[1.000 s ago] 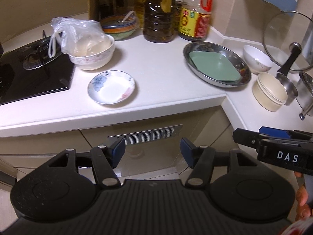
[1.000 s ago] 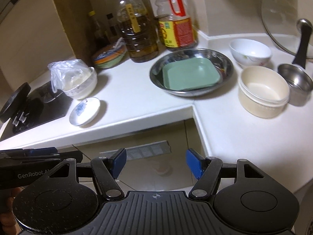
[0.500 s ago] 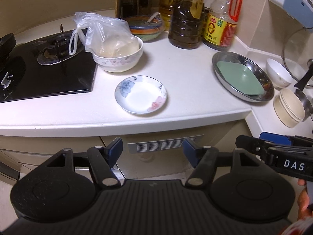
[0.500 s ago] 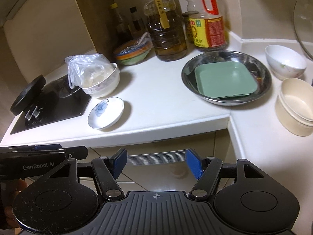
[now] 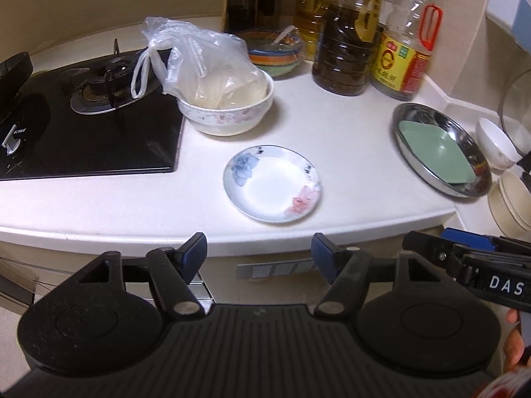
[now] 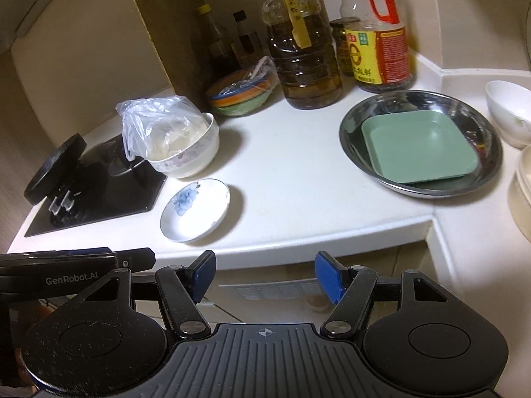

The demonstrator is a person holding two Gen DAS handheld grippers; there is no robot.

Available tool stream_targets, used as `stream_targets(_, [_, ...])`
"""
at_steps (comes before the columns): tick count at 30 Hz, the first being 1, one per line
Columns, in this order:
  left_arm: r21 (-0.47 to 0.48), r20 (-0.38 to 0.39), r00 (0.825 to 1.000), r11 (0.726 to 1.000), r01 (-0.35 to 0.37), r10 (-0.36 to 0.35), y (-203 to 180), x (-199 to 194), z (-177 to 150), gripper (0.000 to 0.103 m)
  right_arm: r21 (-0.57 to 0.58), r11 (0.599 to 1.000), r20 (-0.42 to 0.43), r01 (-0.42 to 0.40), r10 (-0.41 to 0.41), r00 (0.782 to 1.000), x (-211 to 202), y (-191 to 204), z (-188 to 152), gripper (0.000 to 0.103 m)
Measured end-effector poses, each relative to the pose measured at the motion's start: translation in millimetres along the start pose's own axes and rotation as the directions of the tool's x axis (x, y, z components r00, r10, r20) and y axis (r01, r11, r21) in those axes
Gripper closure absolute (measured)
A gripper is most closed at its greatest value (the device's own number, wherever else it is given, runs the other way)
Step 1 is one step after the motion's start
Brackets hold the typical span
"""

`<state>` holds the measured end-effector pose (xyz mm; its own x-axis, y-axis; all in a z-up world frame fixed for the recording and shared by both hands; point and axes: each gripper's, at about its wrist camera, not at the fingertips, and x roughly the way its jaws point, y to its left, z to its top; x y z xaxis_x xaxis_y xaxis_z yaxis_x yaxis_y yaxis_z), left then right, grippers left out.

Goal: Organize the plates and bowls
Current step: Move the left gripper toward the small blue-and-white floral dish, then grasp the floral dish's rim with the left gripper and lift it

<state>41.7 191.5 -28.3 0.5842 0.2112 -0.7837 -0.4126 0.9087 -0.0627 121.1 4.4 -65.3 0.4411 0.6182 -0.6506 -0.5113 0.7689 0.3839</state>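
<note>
A small floral saucer (image 5: 272,184) (image 6: 195,210) lies near the counter's front edge. Behind it stands a floral bowl (image 5: 229,112) (image 6: 186,156) with a plastic bag in it. To the right, a steel dish (image 5: 398,122) (image 6: 415,101) holds a green square plate (image 5: 431,149) (image 6: 419,147). Beyond it are a small white bowl (image 5: 496,144) (image 6: 509,109) and a cream bowl (image 5: 511,202) (image 6: 524,192). My left gripper (image 5: 259,248) is open and empty, just short of the counter edge in front of the saucer. My right gripper (image 6: 265,265) is open and empty too, off the edge between saucer and dish.
A black gas hob (image 5: 83,126) fills the counter's left. Oil and sauce bottles (image 5: 345,43) (image 6: 302,49) line the back wall, beside a stack of colourful bowls (image 5: 275,53) (image 6: 242,93). A glass lid (image 5: 517,106) leans at far right. Bare white counter (image 6: 292,165) lies between saucer and dish.
Both grippers have moved left along the counter and closer to its edge; the saucer now sits straight ahead of the left one. The left jaws have widened a little.
</note>
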Motion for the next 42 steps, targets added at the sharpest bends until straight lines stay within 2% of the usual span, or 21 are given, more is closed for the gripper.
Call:
stream_targets(4, [-0.013, -0.005, 1.000, 1.000, -0.003, 0.003, 9, 11, 4, 0.035, -0.008, 1.000, -0.001, -0.020, 0.020, 1.000, 13, 4, 4, 0.037])
stream_targets(8, [-0.020, -0.002, 1.000, 1.000, -0.008, 0.008, 16, 20, 10, 0.036, -0.020, 0.999, -0.018, -0.034, 0.033, 0.999, 30, 11, 9, 0.049])
stream_targets(15, [-0.020, -0.013, 1.000, 1.000, -0.009, 0.009, 24, 38, 19, 0.042, -0.032, 0.998, -0.029, -0.052, 0.051, 0.998, 56, 18, 20, 0.057])
stream_targets(25, [-0.002, -0.015, 1.000, 1.000, -0.003, 0.003, 29, 63, 29, 0.045, -0.039, 0.998, -0.049, -0.057, 0.055, 0.997, 94, 26, 31, 0.064])
stream_targets(34, [-0.006, -0.031, 0.999, 1.000, 0.009, -0.009, 33, 82, 36, 0.061, -0.042, 0.998, -0.058, -0.049, 0.047, 0.997, 113, 29, 35, 0.066])
stream_targets(42, [-0.003, -0.042, 0.999, 1.000, 0.025, -0.025, 34, 91, 39, 0.069, -0.044, 0.998, -0.067, -0.049, 0.046, 0.997, 124, 32, 38, 0.072])
